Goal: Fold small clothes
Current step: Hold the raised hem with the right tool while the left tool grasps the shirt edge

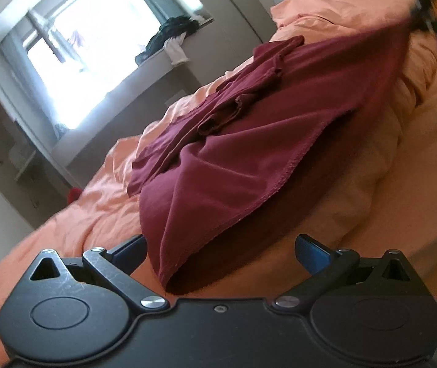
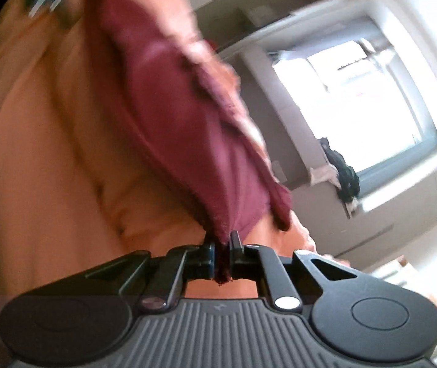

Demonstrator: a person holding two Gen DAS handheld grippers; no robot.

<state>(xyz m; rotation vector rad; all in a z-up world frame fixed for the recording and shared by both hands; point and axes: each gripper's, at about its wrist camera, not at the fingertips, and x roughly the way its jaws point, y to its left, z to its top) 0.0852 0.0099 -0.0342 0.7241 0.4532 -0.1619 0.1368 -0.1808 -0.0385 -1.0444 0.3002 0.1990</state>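
The maroon garment (image 1: 249, 141) lies spread across the orange bedding (image 1: 402, 184) of a bed, its hemmed edge running diagonally from 7 o'clock toward 1 o'clock in the left wrist view, with creased folds and a bunched section near its centre. One corner of the garment (image 2: 187, 128) is raised off the bedding and drawn taut toward 6 o'clock in the right wrist view, where it terminates between the jaws of the right gripper (image 2: 222, 260). Those jaws are closed narrow and clamp a small tuft of the fabric, which protrudes below the fingers. The left gripper (image 1: 220, 250) sits at 6 o'clock in its own view, its jaws spread wide and holding nothing; the lowest fold of the garment hangs between the two blue fingertips (image 1: 310, 250), though contact cannot be determined. Beyond the bed, a bright window (image 1: 95, 61) stands at 10 o'clock, with dark and white clothing (image 1: 169, 40) heaped on its sill.
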